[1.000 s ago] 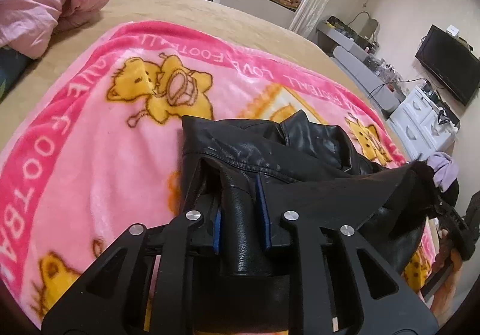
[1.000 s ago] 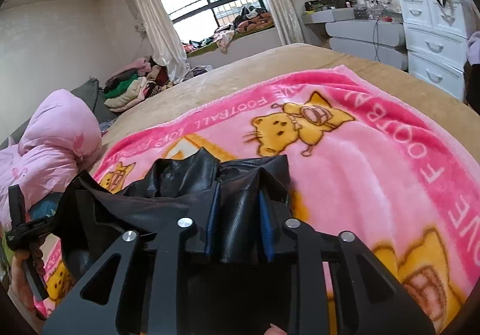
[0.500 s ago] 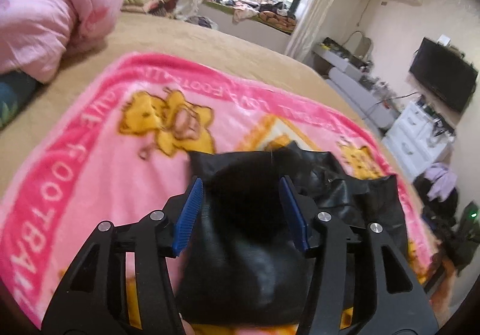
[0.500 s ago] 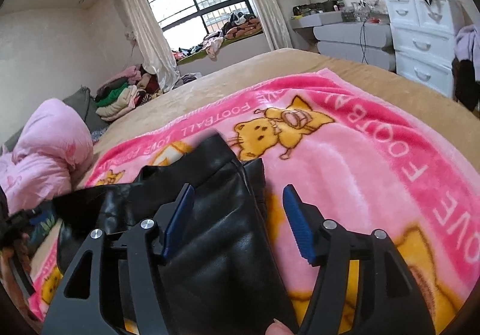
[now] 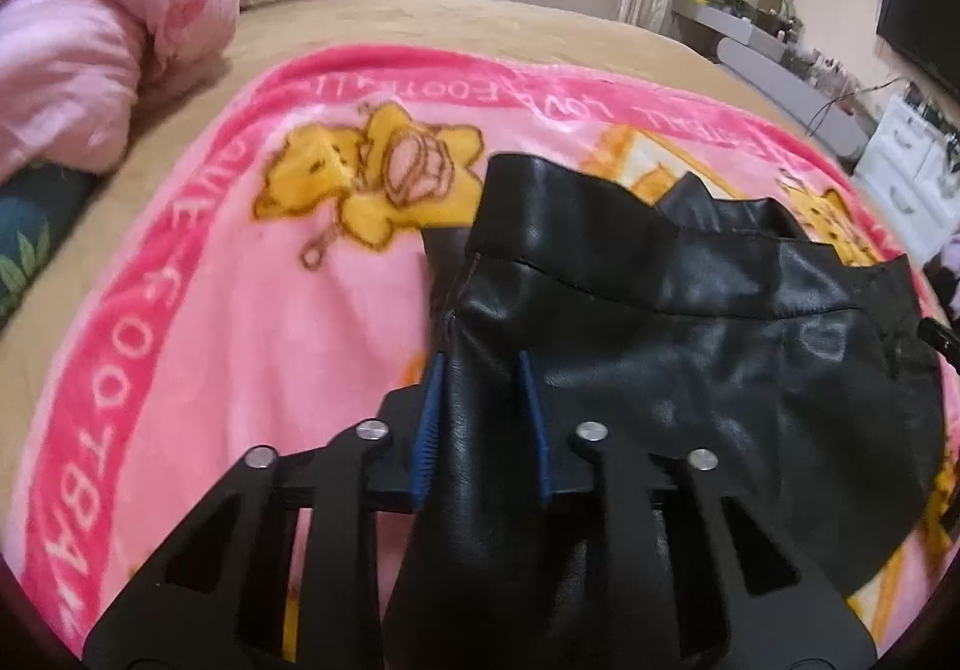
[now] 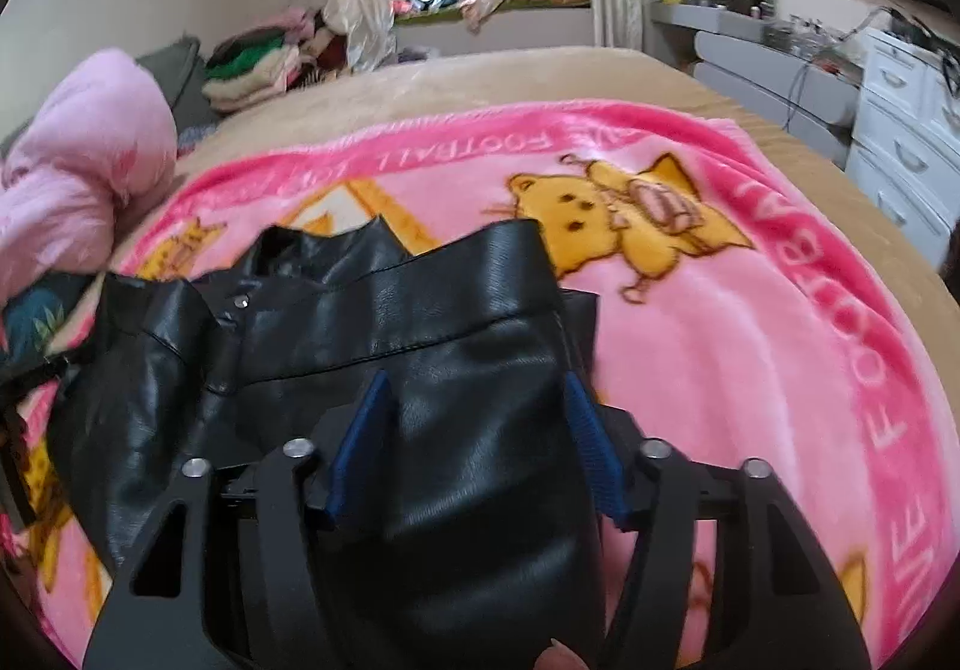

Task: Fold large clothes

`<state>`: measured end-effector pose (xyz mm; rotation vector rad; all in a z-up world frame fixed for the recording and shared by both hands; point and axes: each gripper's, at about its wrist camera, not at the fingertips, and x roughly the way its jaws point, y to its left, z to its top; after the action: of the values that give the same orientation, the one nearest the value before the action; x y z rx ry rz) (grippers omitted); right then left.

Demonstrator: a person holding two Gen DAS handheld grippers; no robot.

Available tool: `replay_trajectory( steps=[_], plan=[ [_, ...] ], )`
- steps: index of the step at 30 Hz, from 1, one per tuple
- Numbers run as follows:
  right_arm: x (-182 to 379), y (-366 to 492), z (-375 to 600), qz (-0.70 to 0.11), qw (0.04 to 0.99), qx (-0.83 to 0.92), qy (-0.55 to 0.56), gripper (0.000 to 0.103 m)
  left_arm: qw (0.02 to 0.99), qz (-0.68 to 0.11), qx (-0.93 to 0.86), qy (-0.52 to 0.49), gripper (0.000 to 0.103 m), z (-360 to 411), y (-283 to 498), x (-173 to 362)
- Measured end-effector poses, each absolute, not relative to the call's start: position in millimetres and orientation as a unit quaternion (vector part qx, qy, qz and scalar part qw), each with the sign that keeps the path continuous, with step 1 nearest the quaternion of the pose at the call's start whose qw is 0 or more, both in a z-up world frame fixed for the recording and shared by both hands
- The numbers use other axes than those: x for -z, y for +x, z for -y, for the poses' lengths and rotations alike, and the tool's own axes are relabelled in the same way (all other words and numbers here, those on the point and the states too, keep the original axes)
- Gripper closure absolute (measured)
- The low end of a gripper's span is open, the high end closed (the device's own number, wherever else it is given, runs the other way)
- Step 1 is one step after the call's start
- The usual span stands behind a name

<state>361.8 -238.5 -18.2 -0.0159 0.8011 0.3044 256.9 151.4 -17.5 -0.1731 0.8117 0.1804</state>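
A black leather jacket lies bunched on a pink cartoon blanket. My left gripper is at its near left edge, its blue pads close together with a fold of jacket pinched between them. In the right wrist view the jacket fills the middle. My right gripper is at its near right edge with the blue pads spread wide, jacket leather lying loose between them.
The blanket covers a tan bed. A pink quilt is bunched at the left. Folded clothes are piled at the far side. White drawers and a TV stand to the right.
Both grippers let go of the jacket half a second ago. The left gripper has since closed on a fold of it again. The right gripper stays open. Both views have moved forward over the jacket.
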Motion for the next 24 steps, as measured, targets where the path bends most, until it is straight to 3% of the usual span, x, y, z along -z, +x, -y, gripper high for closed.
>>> replay_trajectory(
  steps=[2, 4, 13, 24],
  plan=[
    [21, 367, 233, -0.383, 0.913, -0.138, -0.029, 0.089, 0.916, -0.382, -0.089, -0.08, 0.098, -150, 258, 10],
    [17, 367, 239, -0.37, 0.919, -0.133, -0.015, 0.098, 0.924, -0.363, -0.085, -0.09, 0.099, -153, 256, -1],
    [-33, 370, 266, -0.29, 0.946, -0.13, 0.067, 0.101, 0.942, -0.299, -0.077, -0.133, 0.101, -168, 254, -42],
    [17, 416, 253, -0.342, 0.935, -0.089, 0.03, 0.101, 0.918, -0.346, -0.147, -0.129, 0.103, -183, 288, 7]
  ],
)
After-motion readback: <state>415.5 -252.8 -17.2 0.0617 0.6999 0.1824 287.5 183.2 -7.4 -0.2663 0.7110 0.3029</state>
